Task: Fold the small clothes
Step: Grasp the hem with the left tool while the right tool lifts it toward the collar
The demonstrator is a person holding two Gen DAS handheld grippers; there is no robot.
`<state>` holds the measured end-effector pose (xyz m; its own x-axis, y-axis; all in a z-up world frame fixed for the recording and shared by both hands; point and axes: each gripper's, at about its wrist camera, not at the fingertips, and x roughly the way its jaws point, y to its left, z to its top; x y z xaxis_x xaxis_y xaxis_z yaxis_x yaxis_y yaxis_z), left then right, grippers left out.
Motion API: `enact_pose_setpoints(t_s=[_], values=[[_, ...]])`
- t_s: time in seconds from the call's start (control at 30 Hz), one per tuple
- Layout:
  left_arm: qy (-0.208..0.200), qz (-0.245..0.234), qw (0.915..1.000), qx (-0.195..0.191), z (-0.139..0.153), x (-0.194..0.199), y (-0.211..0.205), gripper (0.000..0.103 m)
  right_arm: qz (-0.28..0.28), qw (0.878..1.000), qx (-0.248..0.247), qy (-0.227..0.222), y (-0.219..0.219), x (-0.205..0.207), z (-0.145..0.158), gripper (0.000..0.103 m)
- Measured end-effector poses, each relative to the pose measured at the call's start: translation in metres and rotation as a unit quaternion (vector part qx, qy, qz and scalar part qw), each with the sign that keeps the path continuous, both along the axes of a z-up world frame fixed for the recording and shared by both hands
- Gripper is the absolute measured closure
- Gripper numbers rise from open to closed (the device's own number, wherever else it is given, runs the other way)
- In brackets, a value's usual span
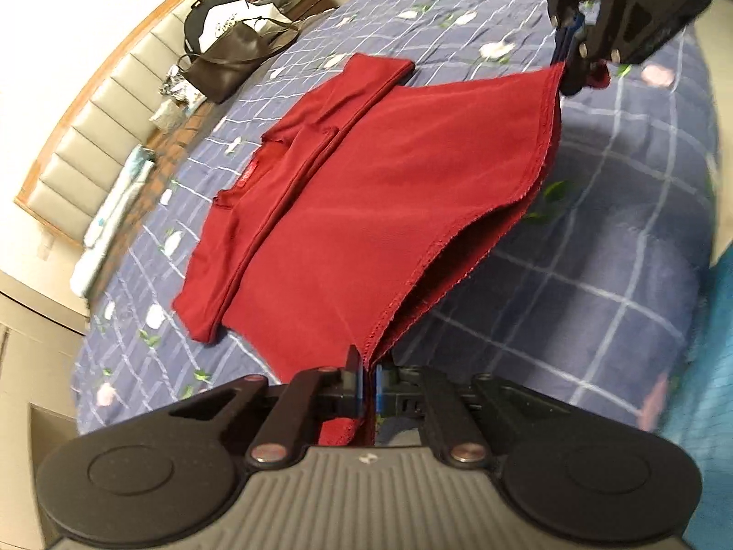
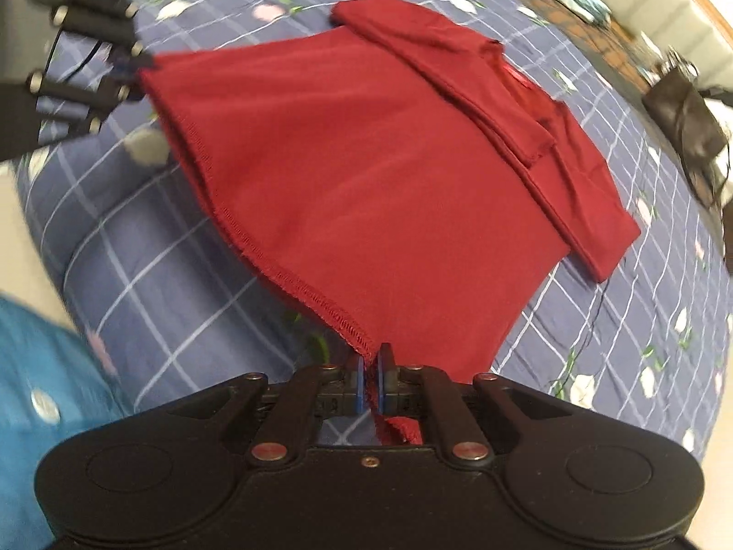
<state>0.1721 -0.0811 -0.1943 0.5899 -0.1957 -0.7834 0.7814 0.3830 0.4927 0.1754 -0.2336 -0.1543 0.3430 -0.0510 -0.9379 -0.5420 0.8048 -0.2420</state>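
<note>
A bed (image 1: pixel 572 275) under a blue checked floral quilt fills both views. On it lies a dark red garment (image 1: pixel 348 192), its sleeves folded in over the body; the stitched hem end is lifted off the quilt toward 6 o'clock, the collar end lying flat toward 11 o'clock in the left view. A brown bag (image 1: pixel 229 64) sits near the headboard at 10 o'clock. The left gripper (image 1: pixel 366 385) and right gripper (image 2: pixel 372 382) each have fingers clamped on a hem corner.
</note>
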Motion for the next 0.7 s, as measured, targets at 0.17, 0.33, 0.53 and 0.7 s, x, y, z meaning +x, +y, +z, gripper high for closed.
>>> enact_pose_setpoints(t_s=[0.17, 0.33, 0.53, 0.7], values=[[0.022, -0.003, 0.9997, -0.006, 0.012, -0.023, 0.013, 0.100, 0.002, 1.000, -0.001, 0.008, 0.002, -0.022, 0.012, 0.099], [0.069, -0.014, 0.9969, -0.036, 0.031, -0.051, 0.036, 0.100, 0.006, 0.999, 0.006, 0.034, 0.010, -0.054, 0.023, 0.099], [0.133, -0.005, 0.9902, -0.044, 0.036, -0.072, 0.062, 0.100, 0.005, 0.997, 0.031, 0.073, 0.024, -0.104, 0.034, 0.099], [0.134, 0.028, 0.9882, -0.069, 0.048, -0.053, 0.063, 0.099, -0.022, 0.995, 0.054, 0.083, 0.027, -0.116, 0.038, 0.099]])
